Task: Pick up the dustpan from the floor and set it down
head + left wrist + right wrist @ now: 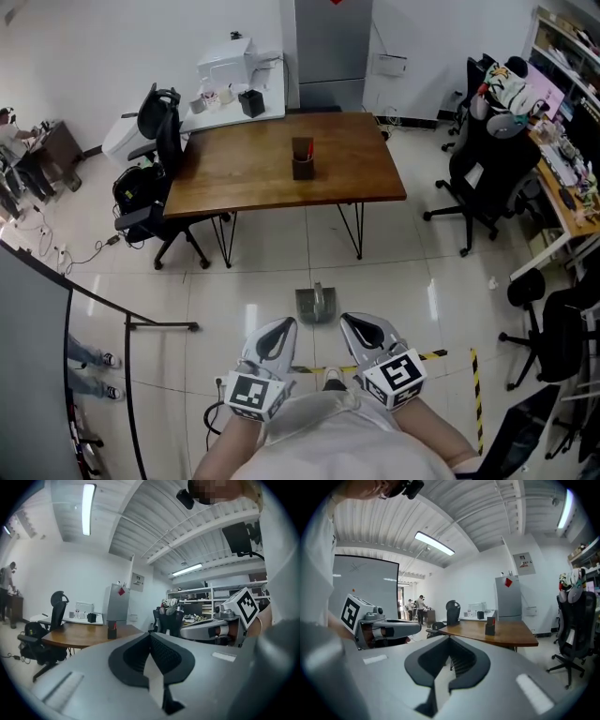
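Observation:
A grey dustpan [317, 305] lies on the pale tiled floor just ahead of me, its short handle pointing away toward the table. My left gripper [284, 324] and right gripper [349, 321] are held side by side above the floor, a little nearer to me than the dustpan and on either side of it, touching nothing. In the left gripper view the left gripper [150, 634] has its jaws together with nothing between them. The right gripper [450, 639] is likewise shut and empty in its own view. Neither gripper view shows the dustpan.
A wooden table [234, 178] on thin metal legs stands beyond the dustpan, with a dark pen holder [302, 161] on it. Black office chairs [155, 197] [483, 178] flank it. Yellow-black floor tape [427, 355] runs to my right; a black railing [131, 323] is at left.

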Action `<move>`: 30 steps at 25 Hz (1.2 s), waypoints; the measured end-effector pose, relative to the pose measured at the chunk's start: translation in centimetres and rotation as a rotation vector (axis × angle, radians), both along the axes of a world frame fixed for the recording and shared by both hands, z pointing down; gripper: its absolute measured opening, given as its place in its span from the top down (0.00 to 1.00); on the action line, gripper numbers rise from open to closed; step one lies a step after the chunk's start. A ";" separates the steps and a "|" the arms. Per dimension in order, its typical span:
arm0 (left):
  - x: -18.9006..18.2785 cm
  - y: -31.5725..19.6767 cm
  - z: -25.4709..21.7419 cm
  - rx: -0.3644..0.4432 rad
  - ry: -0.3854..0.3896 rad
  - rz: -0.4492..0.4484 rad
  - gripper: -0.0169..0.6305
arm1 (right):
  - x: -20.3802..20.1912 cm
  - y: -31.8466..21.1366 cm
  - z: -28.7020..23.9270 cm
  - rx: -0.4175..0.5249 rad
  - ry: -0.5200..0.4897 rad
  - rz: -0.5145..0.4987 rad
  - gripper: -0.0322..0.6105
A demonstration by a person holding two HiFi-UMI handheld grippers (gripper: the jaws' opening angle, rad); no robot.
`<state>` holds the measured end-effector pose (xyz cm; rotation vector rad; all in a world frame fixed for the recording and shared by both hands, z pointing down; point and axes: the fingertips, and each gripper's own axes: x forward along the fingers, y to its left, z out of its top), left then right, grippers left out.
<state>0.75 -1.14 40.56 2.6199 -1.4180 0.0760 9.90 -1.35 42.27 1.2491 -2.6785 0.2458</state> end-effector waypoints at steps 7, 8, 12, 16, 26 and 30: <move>-0.6 -5.2 1.1 -0.005 0.028 -0.031 0.95 | -0.7 -5.1 0.5 -0.022 0.019 -0.014 0.95; -1.0 -5.7 1.6 -0.013 0.030 -0.031 0.95 | -1.0 -5.6 0.8 -0.032 0.021 -0.005 0.95; -2.4 -7.0 3.0 -0.062 0.037 -0.020 0.95 | -2.3 -7.1 2.6 -0.088 0.022 0.030 0.95; -3.7 -9.0 5.3 -0.094 0.022 0.006 0.95 | -3.7 -9.4 6.7 -0.167 0.059 0.024 0.95; -5.5 -11.8 12.0 -0.239 0.065 0.005 0.95 | -3.3 -14.6 25.0 -0.566 0.226 0.094 0.49; -5.4 -12.1 14.1 -0.283 0.066 0.009 0.95 | -3.5 -15.8 30.6 -0.678 0.277 0.103 0.49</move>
